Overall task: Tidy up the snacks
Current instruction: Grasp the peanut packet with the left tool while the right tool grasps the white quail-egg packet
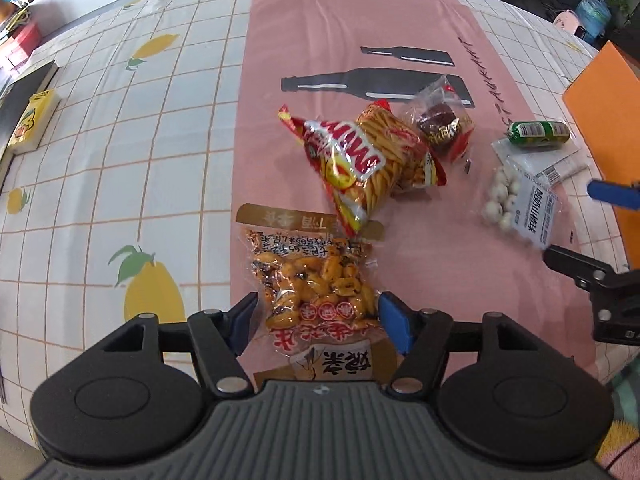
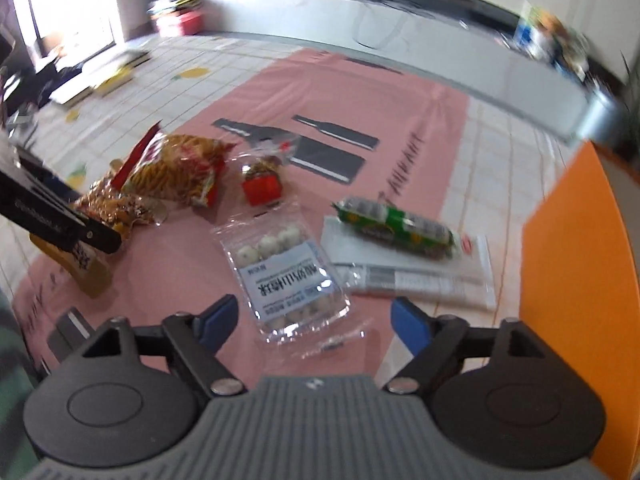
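Observation:
A clear bag of orange spiced peanuts (image 1: 312, 280) lies flat on the pink runner between the blue pads of my left gripper (image 1: 318, 320), which stands open around it. My right gripper (image 2: 314, 322) is open low over a clear bag of white balls (image 2: 288, 272) (image 1: 516, 204), whose near end lies between its pads. Further back lie a red bag of stick snacks (image 1: 360, 160) (image 2: 176, 172), a small packet with a dark and red sweet (image 1: 444, 124) (image 2: 262, 184), and a green sausage roll (image 1: 538, 134) (image 2: 396, 224).
The green roll rests on flat white packets (image 2: 400, 272). An orange panel (image 2: 580, 280) (image 1: 600, 120) stands at the table's right edge. A yellow box (image 1: 32, 120) and a dark book lie far left on the lemon-print cloth (image 1: 140, 160). The pink runner (image 1: 360, 20) runs down the table's middle.

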`<state>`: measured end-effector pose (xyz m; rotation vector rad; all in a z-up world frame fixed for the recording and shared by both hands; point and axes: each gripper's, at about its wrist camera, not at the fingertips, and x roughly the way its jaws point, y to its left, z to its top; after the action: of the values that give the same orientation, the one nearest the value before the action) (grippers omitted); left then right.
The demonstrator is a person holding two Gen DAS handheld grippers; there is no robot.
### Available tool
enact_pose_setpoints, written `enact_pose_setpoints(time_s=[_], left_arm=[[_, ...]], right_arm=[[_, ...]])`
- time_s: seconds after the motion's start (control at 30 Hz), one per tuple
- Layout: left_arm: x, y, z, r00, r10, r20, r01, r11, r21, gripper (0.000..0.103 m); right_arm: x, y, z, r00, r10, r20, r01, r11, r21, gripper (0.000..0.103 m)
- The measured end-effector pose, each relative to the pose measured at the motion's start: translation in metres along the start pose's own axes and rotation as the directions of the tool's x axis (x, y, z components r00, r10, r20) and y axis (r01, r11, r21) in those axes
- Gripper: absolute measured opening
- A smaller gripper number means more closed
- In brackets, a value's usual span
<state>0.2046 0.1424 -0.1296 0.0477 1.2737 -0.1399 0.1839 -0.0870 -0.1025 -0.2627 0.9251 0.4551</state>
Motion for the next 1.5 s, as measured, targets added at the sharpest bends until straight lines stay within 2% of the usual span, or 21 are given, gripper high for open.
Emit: enact_pose_setpoints(time_s=[0.13, 0.3, 0.43, 0.7, 0.77, 0.8, 0.93, 1.0, 1.07, 1.2, 1.27, 1.5], left_arm=[[-0.007, 0.005, -0.004, 0.999, 0.022, 0.046, -0.02, 0.999, -0.044, 0.082], [-0.008, -0.004, -0.003, 0.993, 0.075, 0.09, -0.077, 0.997, 0.018, 0.086], [-0.003, -0.004, 0.002, 0.992, 0.09, 0.09, -0.091, 0.996, 0.01, 0.091], [0.009, 0.009, -0.001, 0.998, 0.024, 0.063, -0.021, 0.999, -0.046, 0.092], [0.01, 0.012, -0.003, 0.998, 0.005, 0.067, -0.002, 0.998, -0.055, 0.092], [0.01, 0.014, -0.003, 0.998, -0.004, 0.068, 0.009, 0.998, -0.065, 0.092], [0.011, 0.016, -0.003, 0.997, -0.015, 0.07, 0.019, 0.998, -0.065, 0.092], [0.012, 0.015, -0.002, 0.998, -0.011, 0.067, 0.015, 0.998, -0.057, 0.092], [0.012, 0.015, -0.001, 0.998, -0.014, 0.059, 0.017, 0.998, -0.057, 0.09], [0.01, 0.014, -0.001, 0.998, -0.046, 0.053, 0.048, 0.998, -0.047, 0.069], [0.01, 0.013, -0.001, 0.998, -0.043, 0.051, 0.046, 0.998, -0.044, 0.069], [-0.001, 0.013, -0.009, 0.996, -0.067, 0.066, 0.072, 0.995, -0.072, 0.06]], right_arm=[[0.016, 0.008, 0.004, 1.0, -0.001, -0.007, 0.0, 0.993, -0.117, 0.085], [0.031, 0.009, 0.007, 1.0, 0.019, -0.02, -0.022, 0.987, -0.161, 0.085], [0.036, 0.012, 0.014, 0.999, 0.02, -0.039, -0.027, 0.985, -0.173, 0.084], [0.038, 0.028, 0.016, 0.997, 0.005, -0.082, -0.019, 0.985, -0.173, 0.075], [0.036, 0.03, 0.014, 0.997, 0.005, -0.082, -0.017, 0.989, -0.147, 0.065], [0.035, 0.03, 0.014, 0.996, 0.011, -0.091, -0.022, 0.992, -0.123, 0.064], [0.033, 0.034, 0.016, 0.994, 0.02, -0.111, -0.031, 0.995, -0.097, 0.064], [0.034, 0.036, 0.02, 0.995, -0.008, -0.101, -0.005, 0.993, -0.121, 0.068], [0.038, 0.036, 0.025, 0.995, -0.019, -0.102, 0.008, 0.994, -0.112, 0.07], [0.044, 0.034, 0.029, 0.992, -0.025, -0.124, 0.017, 0.998, -0.059, 0.065], [0.043, 0.033, 0.029, 0.992, -0.007, -0.124, 0.004, 1.0, -0.022, 0.058], [0.034, 0.033, 0.023, 0.993, -0.017, -0.116, 0.021, 0.999, 0.031, 0.054]])
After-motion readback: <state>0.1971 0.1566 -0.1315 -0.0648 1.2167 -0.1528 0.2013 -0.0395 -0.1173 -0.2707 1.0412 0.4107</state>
